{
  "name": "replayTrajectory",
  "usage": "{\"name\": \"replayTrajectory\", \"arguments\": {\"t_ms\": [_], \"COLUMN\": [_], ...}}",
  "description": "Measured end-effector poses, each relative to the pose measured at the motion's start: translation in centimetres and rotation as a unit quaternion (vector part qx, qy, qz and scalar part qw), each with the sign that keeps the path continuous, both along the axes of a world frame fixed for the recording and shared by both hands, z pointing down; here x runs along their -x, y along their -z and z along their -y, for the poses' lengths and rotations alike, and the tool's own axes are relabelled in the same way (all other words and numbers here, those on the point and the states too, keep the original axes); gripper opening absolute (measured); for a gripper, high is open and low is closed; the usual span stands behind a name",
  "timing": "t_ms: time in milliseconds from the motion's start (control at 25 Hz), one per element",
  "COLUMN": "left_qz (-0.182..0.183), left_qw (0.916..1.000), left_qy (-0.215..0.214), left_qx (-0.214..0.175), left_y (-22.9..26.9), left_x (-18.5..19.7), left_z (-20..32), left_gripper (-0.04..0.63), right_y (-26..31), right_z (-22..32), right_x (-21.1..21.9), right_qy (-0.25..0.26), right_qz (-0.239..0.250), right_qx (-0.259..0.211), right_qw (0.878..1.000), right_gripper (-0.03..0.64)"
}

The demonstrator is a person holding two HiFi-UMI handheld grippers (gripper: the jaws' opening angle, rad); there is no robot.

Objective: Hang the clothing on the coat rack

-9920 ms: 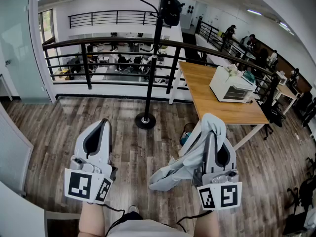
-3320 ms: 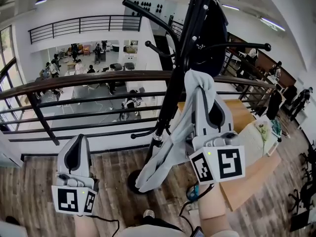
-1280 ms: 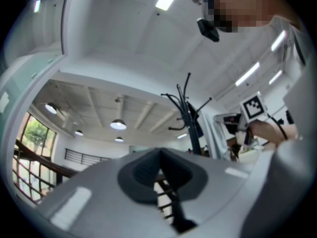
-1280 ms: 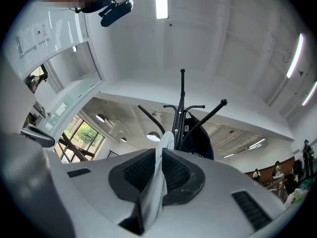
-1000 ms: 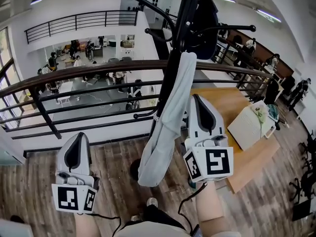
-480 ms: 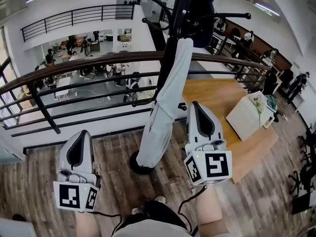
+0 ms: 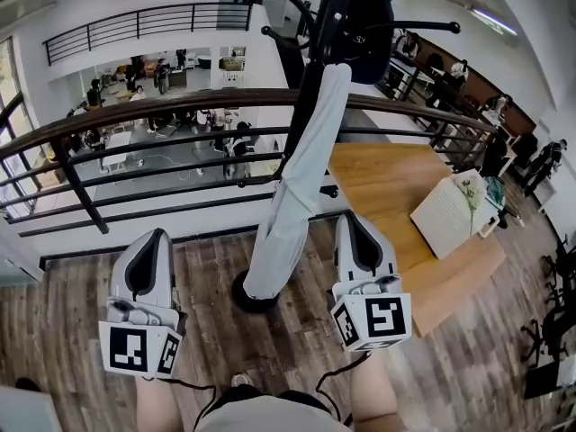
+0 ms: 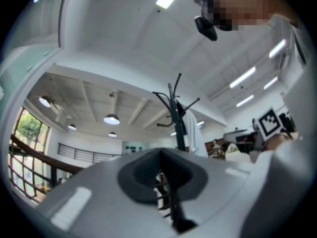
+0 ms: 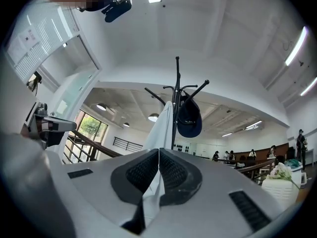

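Observation:
A pale grey garment hangs long and straight from an upper hook of the black coat rack, beside a dark cap. My right gripper is shut and holds nothing; it is low, to the right of the garment and apart from it. My left gripper is shut and empty at the lower left, well away from the rack. In the right gripper view the garment and cap hang on the rack beyond the shut gripper. The left gripper view shows the rack beyond the gripper.
A dark railing runs across behind the rack, with a lower floor beyond it. A wooden table stands at the right and bears a white box. The rack's round base rests on the wood floor between my grippers.
The right gripper carried the garment up to the rack and let it go. Over the last second it drew back down, and the garment now hangs straight.

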State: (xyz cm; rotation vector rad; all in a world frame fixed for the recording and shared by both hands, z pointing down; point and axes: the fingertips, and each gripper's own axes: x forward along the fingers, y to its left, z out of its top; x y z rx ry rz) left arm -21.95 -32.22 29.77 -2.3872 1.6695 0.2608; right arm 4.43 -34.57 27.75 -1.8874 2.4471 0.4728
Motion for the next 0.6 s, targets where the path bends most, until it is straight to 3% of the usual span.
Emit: {"name": "replayTrajectory", "arguments": {"t_ms": [600], "left_qz": [0.007], "left_qw": [0.9999], "left_qy": [0.005], "left_qx": [0.014], "left_y": [-0.3], "left_x": [-6.1], "left_z": [-4.1], "left_gripper": [0.009], "right_y": [-2.3], "right_z": [-4.2], "right_x": [-6.1], "right_qy": [0.011], "right_qz": [0.020], "right_qx": [0.036], "right_qw": [0.999], "right_gripper": [0.000]}}
